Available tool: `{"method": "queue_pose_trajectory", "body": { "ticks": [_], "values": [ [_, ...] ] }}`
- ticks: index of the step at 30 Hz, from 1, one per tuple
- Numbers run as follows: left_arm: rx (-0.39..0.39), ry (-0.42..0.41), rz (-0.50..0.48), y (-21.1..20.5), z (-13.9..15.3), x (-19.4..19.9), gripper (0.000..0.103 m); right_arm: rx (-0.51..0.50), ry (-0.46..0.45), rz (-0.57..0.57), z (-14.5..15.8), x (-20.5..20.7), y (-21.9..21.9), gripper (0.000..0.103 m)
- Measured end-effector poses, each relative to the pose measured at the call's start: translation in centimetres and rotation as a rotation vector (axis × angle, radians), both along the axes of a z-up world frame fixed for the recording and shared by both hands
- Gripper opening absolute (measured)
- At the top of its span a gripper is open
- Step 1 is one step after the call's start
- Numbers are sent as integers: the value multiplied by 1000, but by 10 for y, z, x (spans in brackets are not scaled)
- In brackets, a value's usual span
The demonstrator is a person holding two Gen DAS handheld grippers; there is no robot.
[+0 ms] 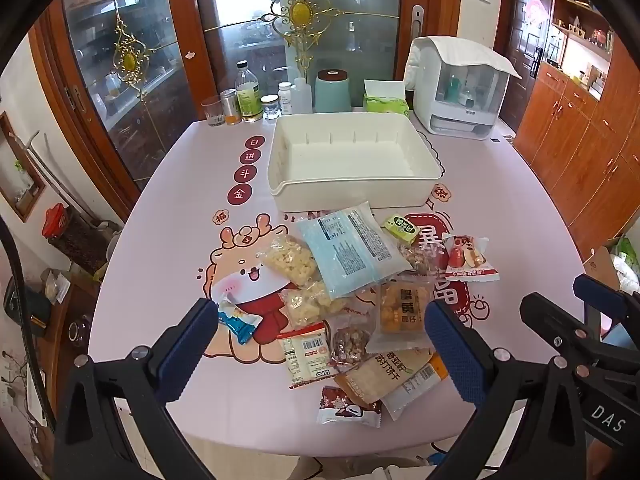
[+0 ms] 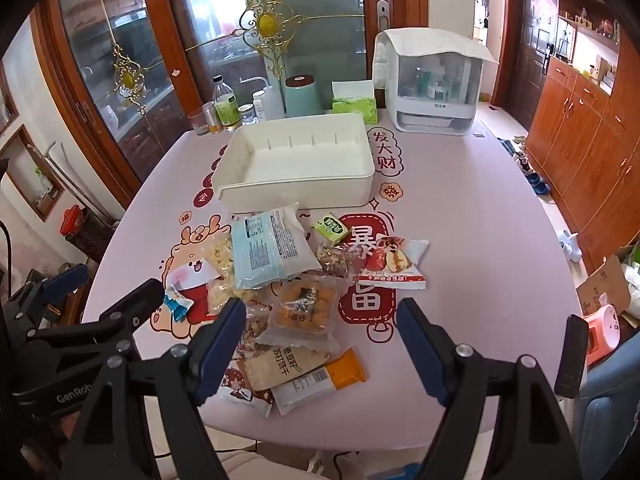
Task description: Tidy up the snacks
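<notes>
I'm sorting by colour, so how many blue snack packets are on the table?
2. A large light blue packet lies atop the pile just before the white bin; a small blue candy wrapper lies left of the pile. Others may be buried.

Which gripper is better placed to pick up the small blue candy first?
Left. The blue candy lies right beside the left gripper's open fingers; the right gripper hovers open over the pile's other side.

Home dining room: wooden cabinets (image 2: 580,120), table (image 2: 460,240).
</notes>
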State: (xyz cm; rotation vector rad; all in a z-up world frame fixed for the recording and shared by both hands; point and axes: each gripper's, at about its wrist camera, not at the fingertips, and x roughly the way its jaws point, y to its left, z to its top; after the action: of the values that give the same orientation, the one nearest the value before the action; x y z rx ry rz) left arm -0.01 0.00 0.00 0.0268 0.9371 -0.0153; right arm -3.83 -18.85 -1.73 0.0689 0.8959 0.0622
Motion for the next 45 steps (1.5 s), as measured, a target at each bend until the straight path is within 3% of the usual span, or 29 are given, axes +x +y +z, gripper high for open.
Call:
{"method": "queue_pose_trajectory", "body": {
  "ticks": [45],
  "values": [
    [-6,23,-13,-1,1,-7,95,1,-3,6,-3,-1,6,78]
  ]
}}
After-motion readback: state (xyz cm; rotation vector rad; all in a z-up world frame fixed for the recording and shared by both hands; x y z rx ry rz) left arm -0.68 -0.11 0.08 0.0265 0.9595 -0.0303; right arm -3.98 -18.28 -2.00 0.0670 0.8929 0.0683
